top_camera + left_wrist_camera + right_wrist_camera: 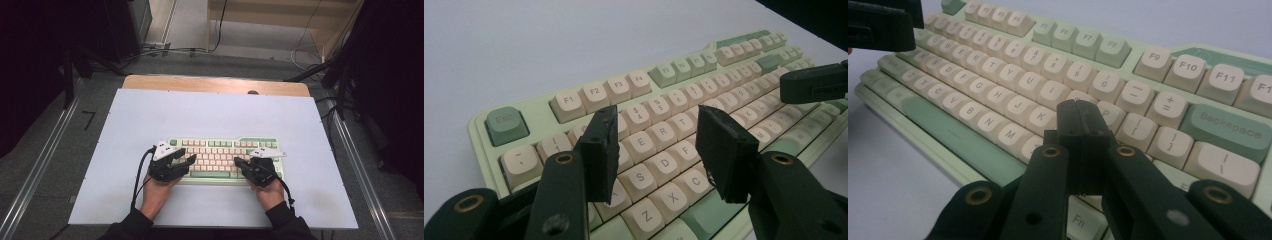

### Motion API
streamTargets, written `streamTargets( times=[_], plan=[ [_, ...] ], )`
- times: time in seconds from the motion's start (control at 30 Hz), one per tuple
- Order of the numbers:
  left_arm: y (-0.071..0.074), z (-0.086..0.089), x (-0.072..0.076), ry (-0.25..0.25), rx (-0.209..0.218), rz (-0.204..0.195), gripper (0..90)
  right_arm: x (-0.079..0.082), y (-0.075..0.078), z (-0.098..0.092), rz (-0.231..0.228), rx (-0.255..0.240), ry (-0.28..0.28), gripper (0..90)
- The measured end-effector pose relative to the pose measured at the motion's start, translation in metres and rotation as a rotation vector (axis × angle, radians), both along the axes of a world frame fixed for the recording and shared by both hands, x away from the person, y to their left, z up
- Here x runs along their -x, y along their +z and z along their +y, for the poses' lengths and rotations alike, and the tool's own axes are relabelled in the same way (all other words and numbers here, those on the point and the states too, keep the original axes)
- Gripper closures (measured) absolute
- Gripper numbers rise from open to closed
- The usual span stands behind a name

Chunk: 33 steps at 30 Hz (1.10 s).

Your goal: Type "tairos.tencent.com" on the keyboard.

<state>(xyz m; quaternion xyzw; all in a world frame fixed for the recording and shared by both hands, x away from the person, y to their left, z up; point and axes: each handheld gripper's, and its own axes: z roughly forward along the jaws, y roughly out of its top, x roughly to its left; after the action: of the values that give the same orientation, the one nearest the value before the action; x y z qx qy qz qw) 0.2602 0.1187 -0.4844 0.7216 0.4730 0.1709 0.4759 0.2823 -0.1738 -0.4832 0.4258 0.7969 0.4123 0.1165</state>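
A pale green keyboard (227, 159) with cream keys; over it the left gripper (656, 150) jaws gape released, the right gripper (1082, 122) jaws clenched empty.
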Motion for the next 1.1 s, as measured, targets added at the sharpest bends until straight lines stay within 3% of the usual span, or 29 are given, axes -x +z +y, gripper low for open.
streamTargets(
  times=[1.1],
  plan=[
    [-0.0011, 0.0007, -0.001, -0.002, -0.003, 0.01, 52.1, 0.0057, -0.0095, 0.0031, 0.024, 0.034, 0.027, 87.7]
  ],
)
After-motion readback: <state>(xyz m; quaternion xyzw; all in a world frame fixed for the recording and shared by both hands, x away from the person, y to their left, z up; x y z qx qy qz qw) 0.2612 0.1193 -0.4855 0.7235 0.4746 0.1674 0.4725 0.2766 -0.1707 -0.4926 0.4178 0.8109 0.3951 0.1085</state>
